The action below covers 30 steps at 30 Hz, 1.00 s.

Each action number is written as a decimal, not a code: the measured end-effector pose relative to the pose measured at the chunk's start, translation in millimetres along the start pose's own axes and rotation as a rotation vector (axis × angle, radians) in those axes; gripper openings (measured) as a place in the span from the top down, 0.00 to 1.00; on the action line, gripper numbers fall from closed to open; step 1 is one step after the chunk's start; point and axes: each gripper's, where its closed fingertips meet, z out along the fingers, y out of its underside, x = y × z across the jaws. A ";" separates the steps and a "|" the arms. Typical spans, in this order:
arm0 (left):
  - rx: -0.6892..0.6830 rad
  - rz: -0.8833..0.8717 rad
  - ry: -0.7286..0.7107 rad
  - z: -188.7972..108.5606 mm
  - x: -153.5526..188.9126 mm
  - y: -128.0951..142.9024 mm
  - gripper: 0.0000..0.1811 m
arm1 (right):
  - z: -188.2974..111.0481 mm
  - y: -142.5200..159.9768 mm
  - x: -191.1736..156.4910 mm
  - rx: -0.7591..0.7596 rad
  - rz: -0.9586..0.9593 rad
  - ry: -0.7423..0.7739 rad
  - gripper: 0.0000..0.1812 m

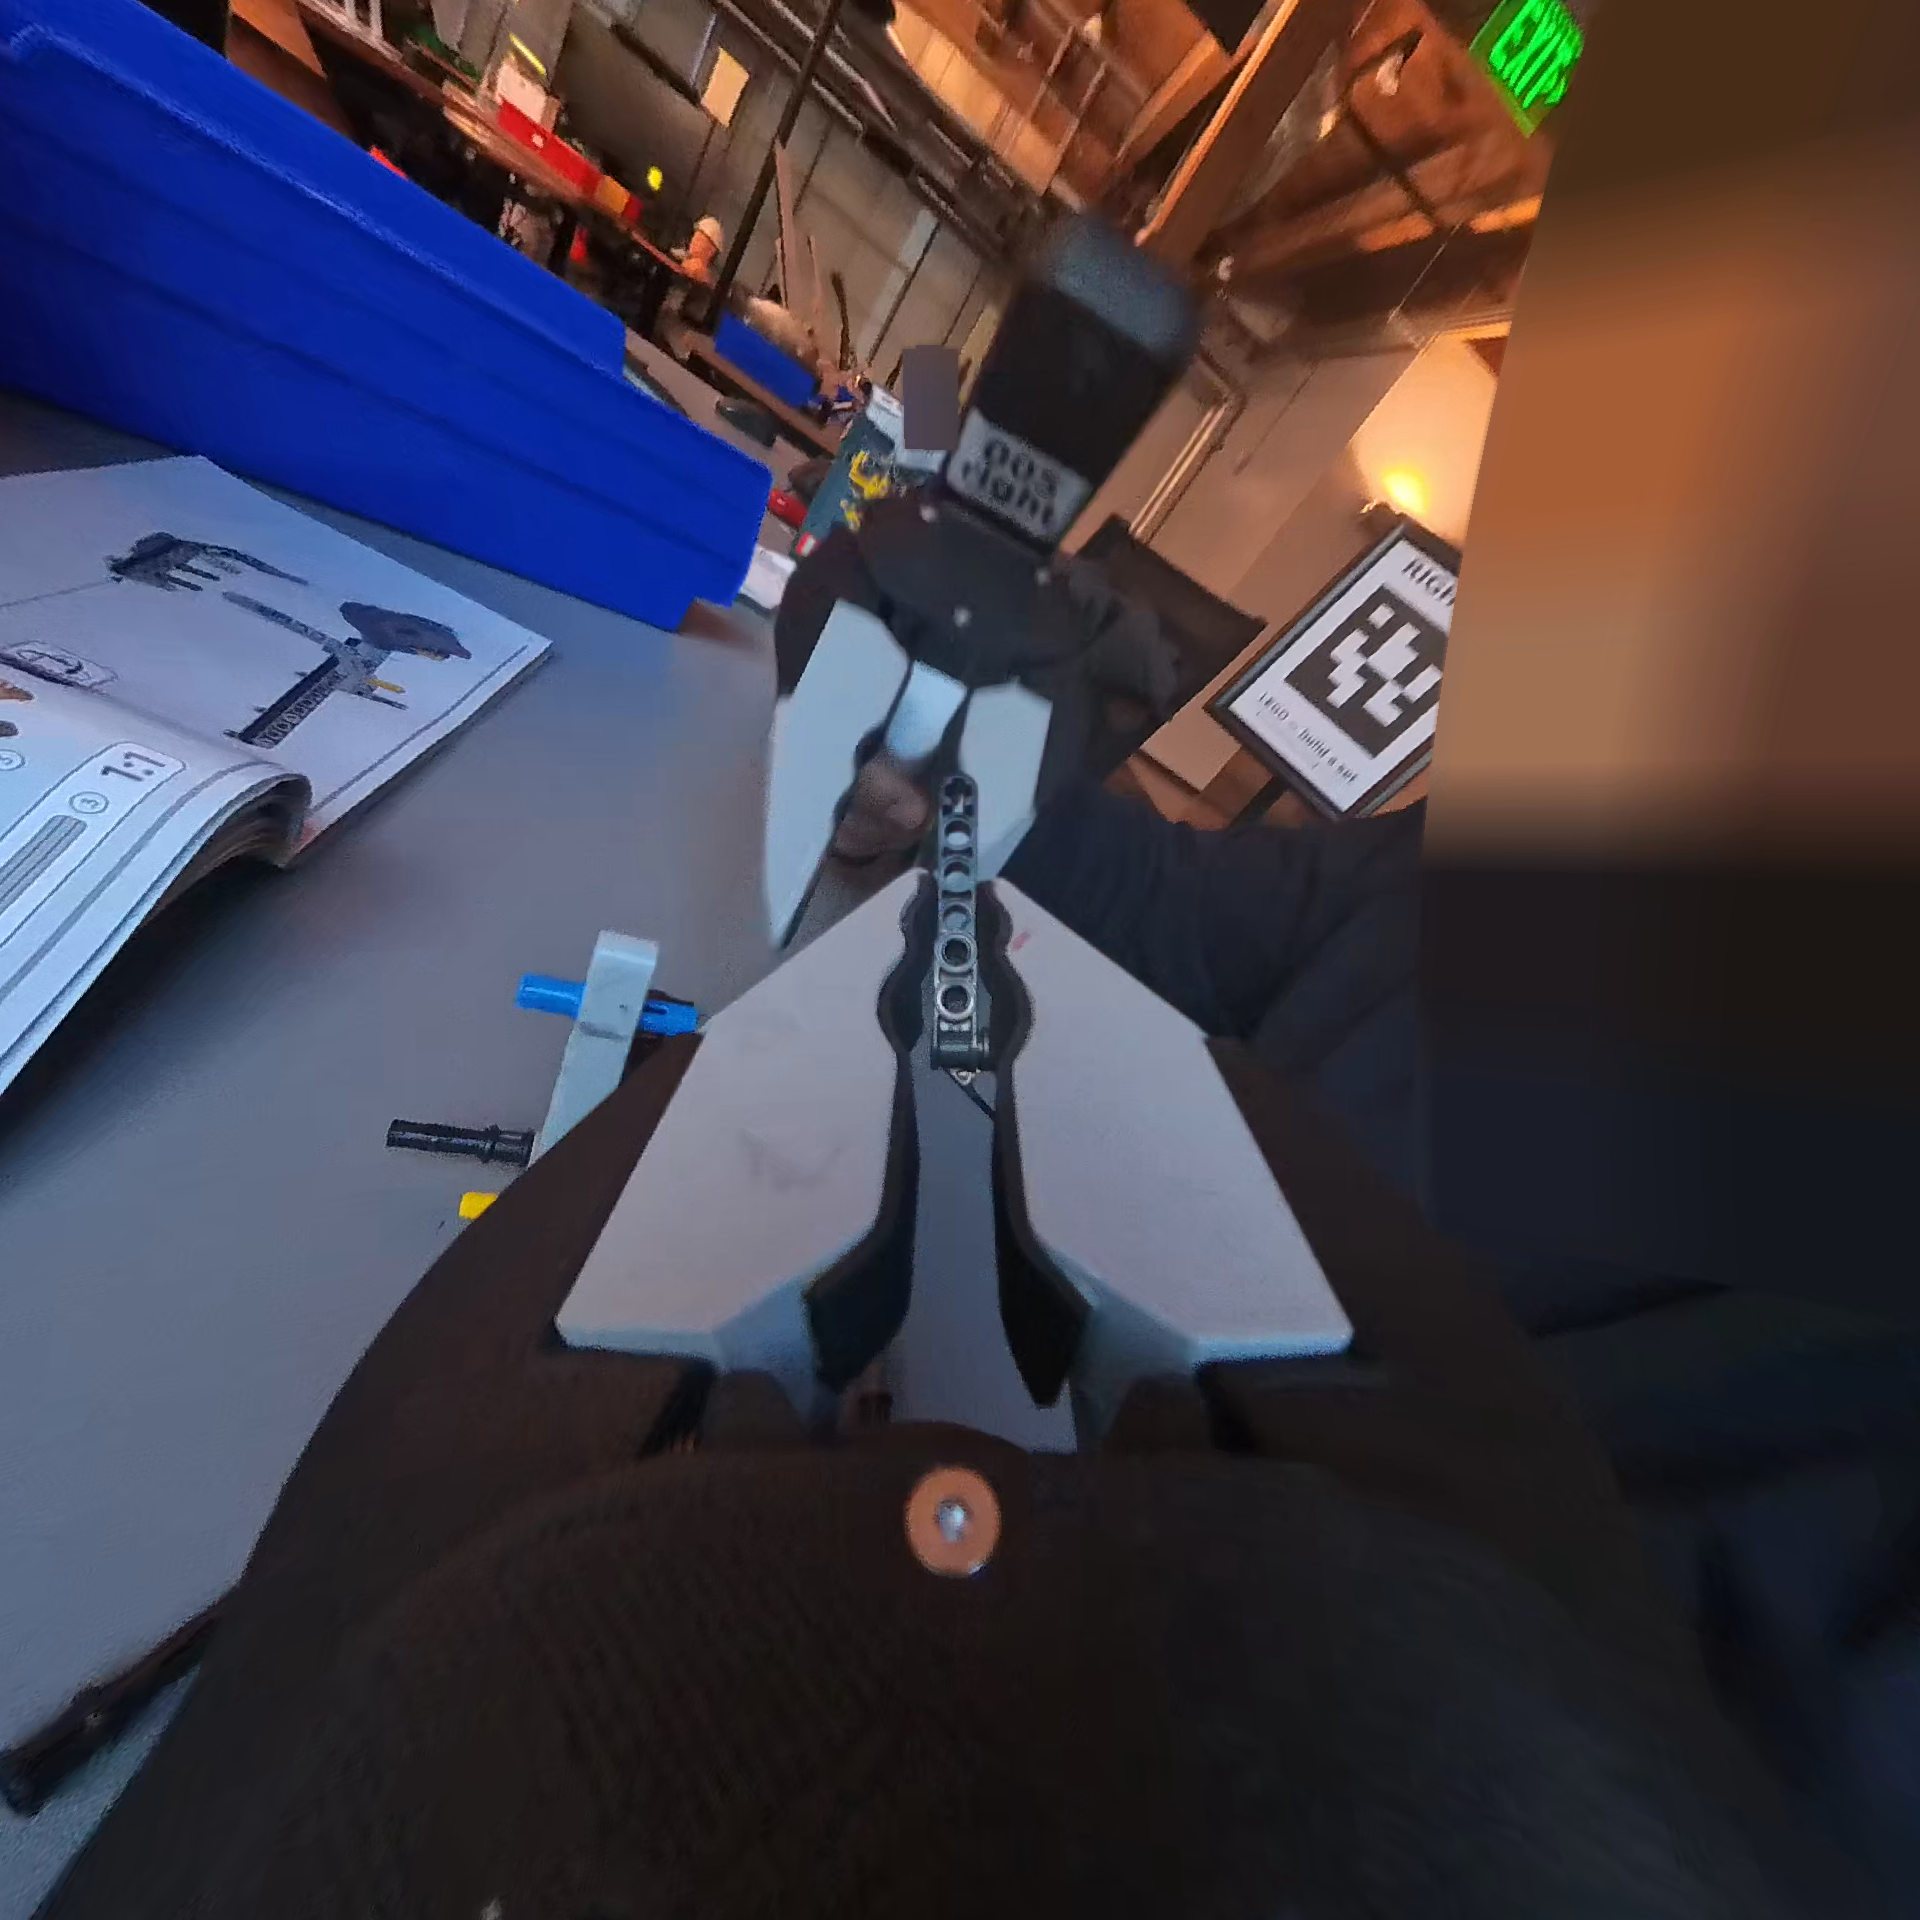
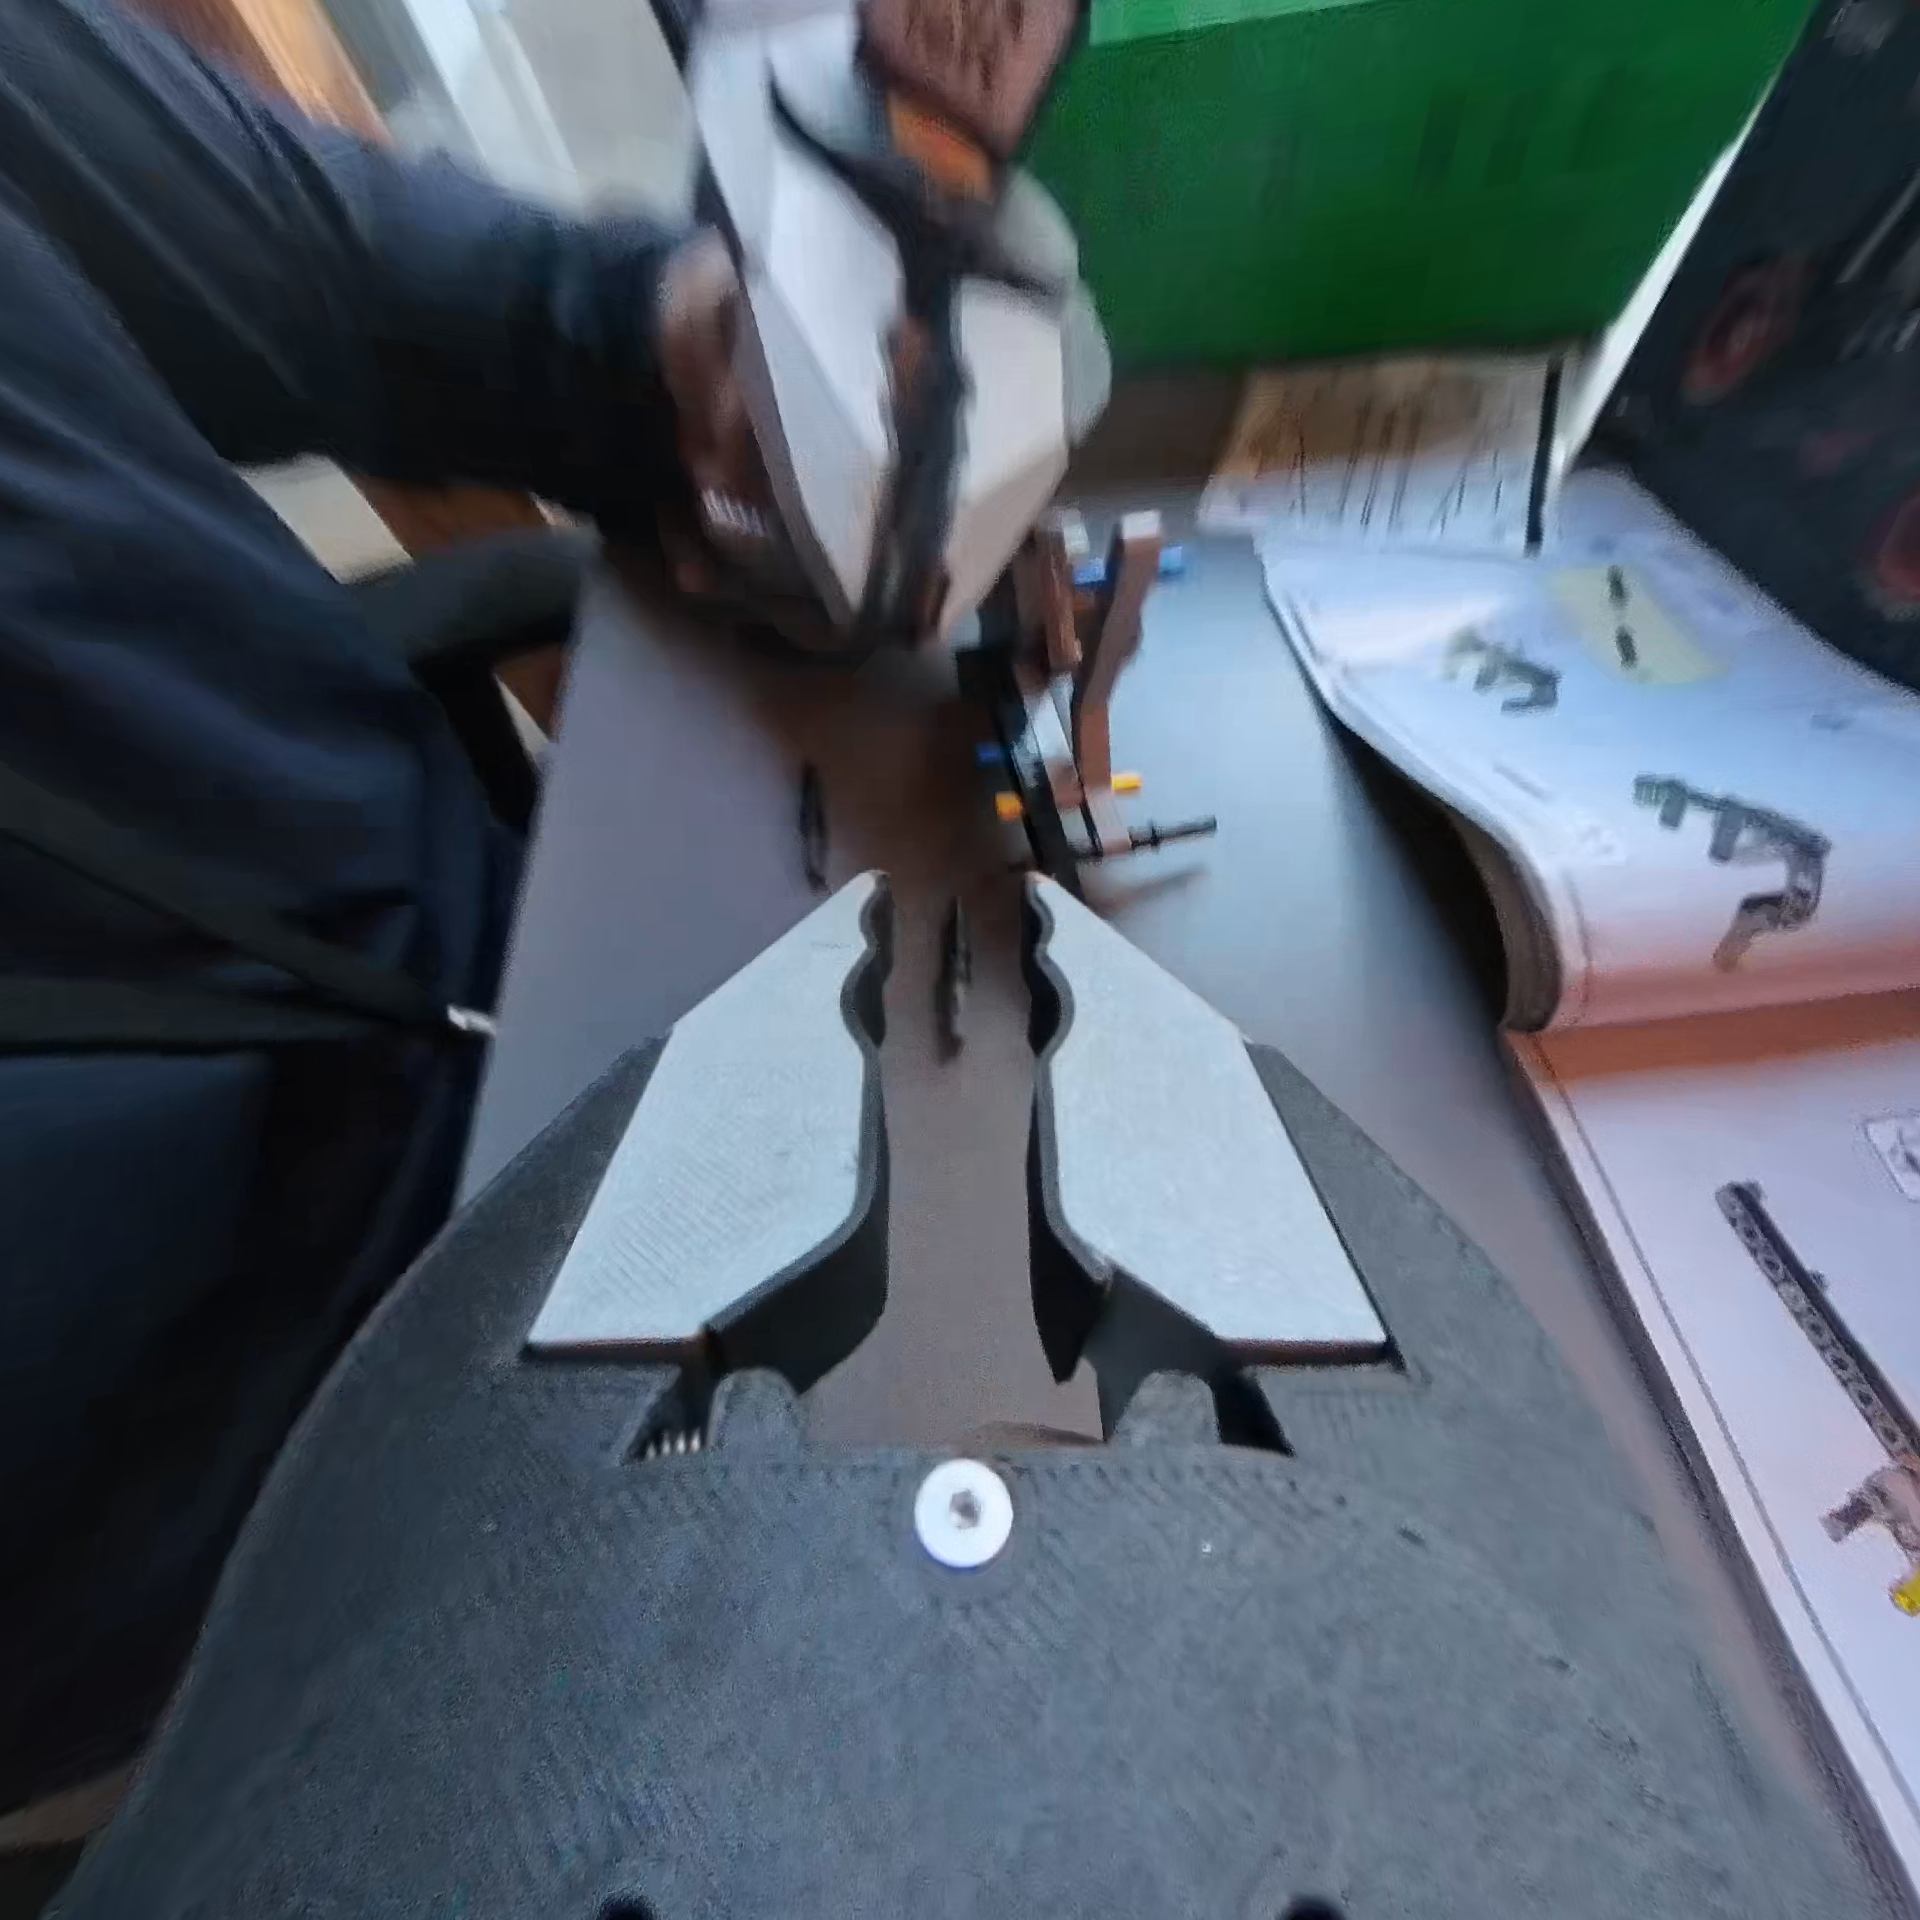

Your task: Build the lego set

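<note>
My left gripper [image 1: 956,894] is shut on a black holed beam [image 1: 958,935], which stands up past its fingertips. It is held above the grey table [image 1: 520,852]. My right gripper [image 1: 896,831] faces it from just beyond, with the beam's far end showing between its fingers. In the right wrist view my right gripper [image 2: 956,894] is open, with only a small blurred dark piece [image 2: 951,977] showing in the gap. The left gripper [image 2: 914,436] hangs blurred above and ahead with the beam. A partial build of grey beams with blue and yellow pins [image 2: 1075,727] stands on the table behind.
The grey beam with a blue pin [image 1: 608,1013] and a loose black pin [image 1: 457,1140] lie left of my left gripper. An open instruction booklet [image 1: 208,707] [image 2: 1610,748] lies nearby. A blue bin [image 1: 312,312], a green bin [image 2: 1351,177], a framed marker sign [image 1: 1361,675] and the person's dark sleeve [image 2: 260,416] are around.
</note>
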 end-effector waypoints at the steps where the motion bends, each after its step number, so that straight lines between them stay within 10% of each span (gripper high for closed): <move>1: -0.009 0.016 -0.004 0.9 1.1 1.4 0.98 | -7.0 -12.4 -4.3 0.073 0.021 -0.041 0.88; 6: -0.053 0.075 -0.043 4.9 0.9 7.9 0.98 | -23.7 -40.9 -13.0 0.254 0.112 -0.158 0.89; 30: -0.350 0.459 -0.259 7.8 -18.7 44.9 0.98 | 3.4 -41.5 -18.3 0.135 -0.134 0.044 0.98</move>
